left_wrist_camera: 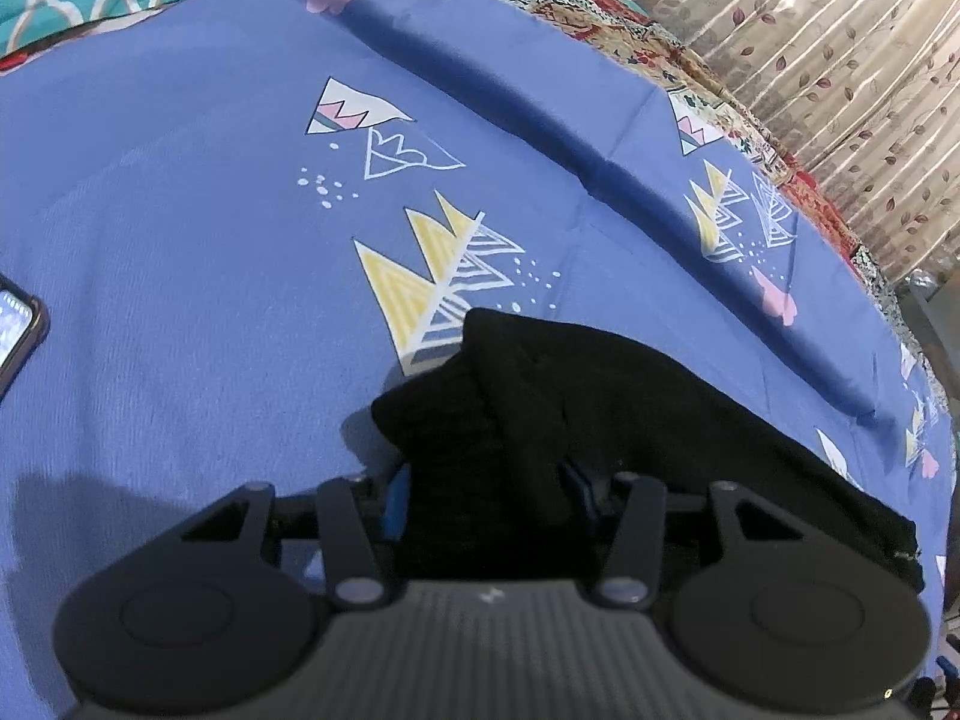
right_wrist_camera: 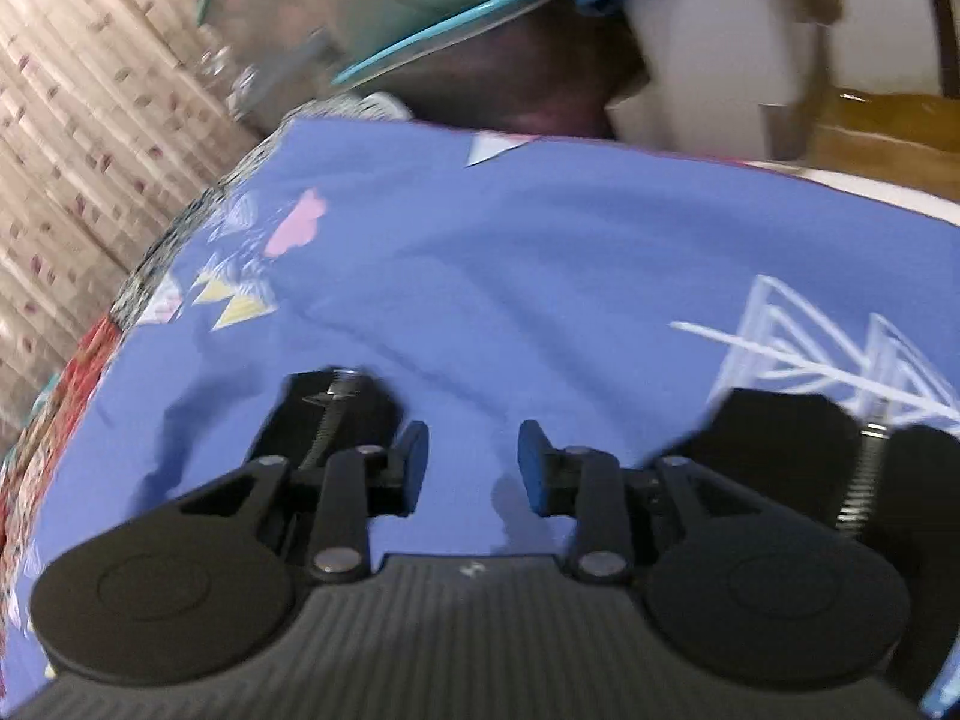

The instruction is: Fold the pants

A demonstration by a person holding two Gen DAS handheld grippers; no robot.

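The black pants lie bunched on the blue patterned bedsheet, stretching from the middle to the lower right of the left wrist view. My left gripper is shut on a thick fold of the pants, which fills the gap between its blue pads and hides the fingertips. My right gripper is open and empty, hovering just above the blue sheet. No pants show in the right wrist view, which is motion-blurred.
A phone lies on the sheet at the left edge. A long ridge in the sheet runs diagonally. A floral curtain hangs beyond the bed. A white bin and a teal-rimmed container stand past the bed's far edge.
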